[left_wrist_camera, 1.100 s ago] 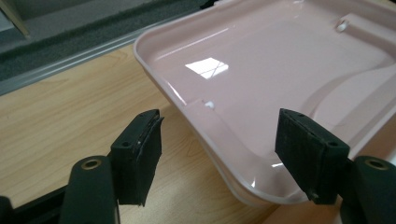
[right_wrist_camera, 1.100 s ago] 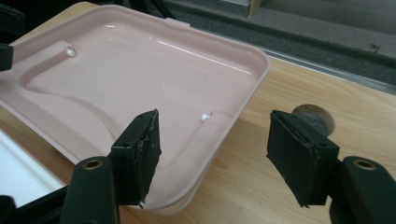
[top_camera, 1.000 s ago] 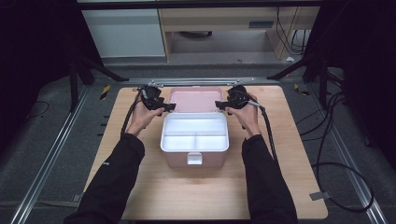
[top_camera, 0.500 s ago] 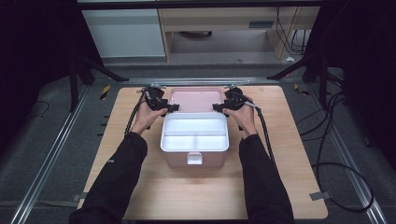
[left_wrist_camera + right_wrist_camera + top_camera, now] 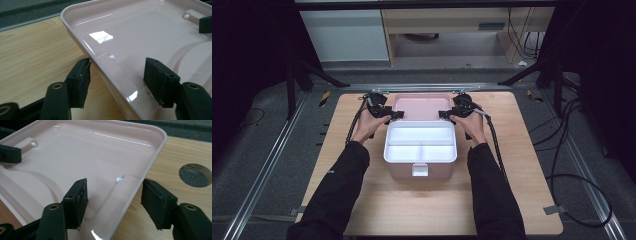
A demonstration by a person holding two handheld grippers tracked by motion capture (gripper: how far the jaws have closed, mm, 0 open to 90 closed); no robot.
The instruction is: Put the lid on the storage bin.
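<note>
The pink plastic box's open lid [image 5: 422, 106] lies flat toward the worktop's far edge; both claws, left [image 5: 116, 75] and right [image 5: 113, 203], have closed in, spread astride its side rims, seemingly ready to swing it shut.

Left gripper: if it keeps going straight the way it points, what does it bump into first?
Probably the pink lid. The left gripper is open, with the lid's side rim already between its jaws, so the rim would likely slide deeper in until it hits the gripper's throat.

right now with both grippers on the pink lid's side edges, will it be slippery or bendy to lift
Likely slippery: the pink lid is glossy, mirroring lights. Probably light and somewhat flexible, since its rim looks thin between the left gripper and right gripper pads.
</note>
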